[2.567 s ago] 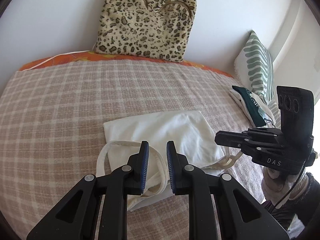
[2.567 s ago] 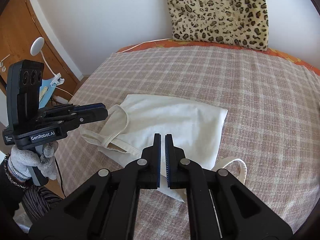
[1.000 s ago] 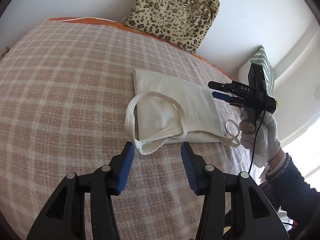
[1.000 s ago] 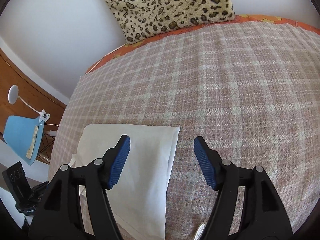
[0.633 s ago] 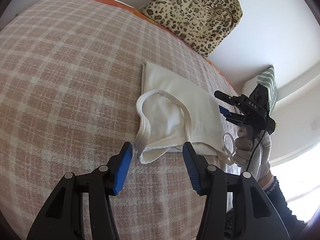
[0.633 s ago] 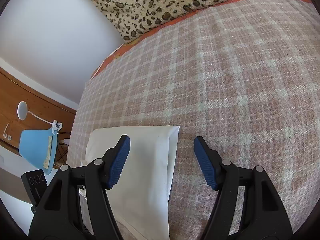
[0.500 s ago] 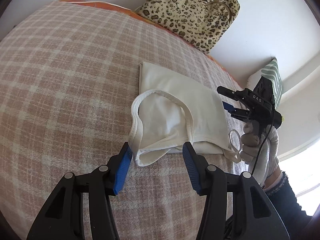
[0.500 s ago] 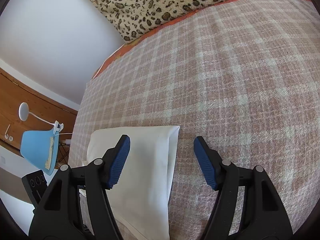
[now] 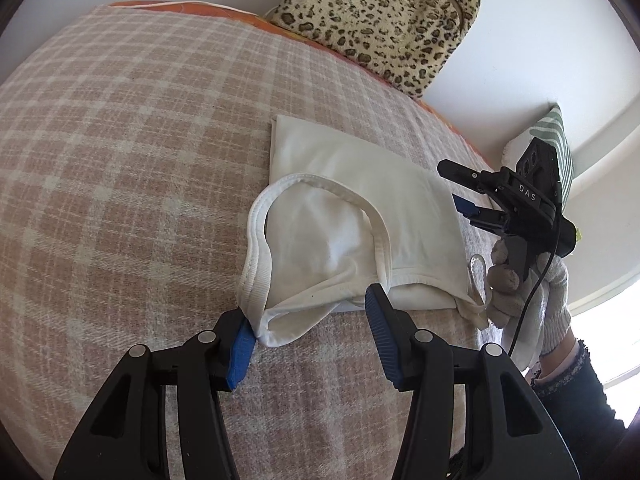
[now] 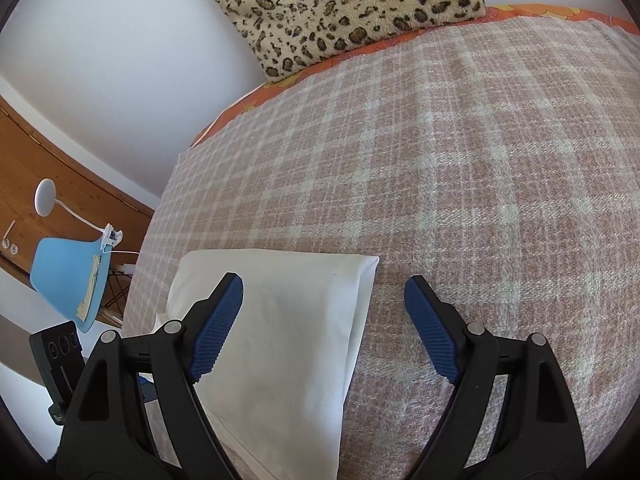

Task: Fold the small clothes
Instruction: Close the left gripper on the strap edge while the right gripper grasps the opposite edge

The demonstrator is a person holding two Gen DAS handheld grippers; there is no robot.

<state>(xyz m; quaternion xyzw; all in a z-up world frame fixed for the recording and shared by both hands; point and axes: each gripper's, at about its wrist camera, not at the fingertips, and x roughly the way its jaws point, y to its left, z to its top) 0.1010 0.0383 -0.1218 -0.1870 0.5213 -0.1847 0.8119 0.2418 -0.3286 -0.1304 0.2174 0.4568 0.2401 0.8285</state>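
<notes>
White top (image 9: 352, 200) lies half-folded mid-bed (image 9: 120, 140). Your left gripper (image 9: 310, 332) is half open, empty, straddling the strap end at 6 o'clock. Right gripper (image 10: 320, 320) has just been opening, wide, nothing pinched, over the hem corner. Pinch both layers, lift evenly.

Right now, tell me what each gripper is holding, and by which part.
Nothing is held. The left gripper straddles the white top's strap end; the right gripper straddles its folded corner.
</notes>
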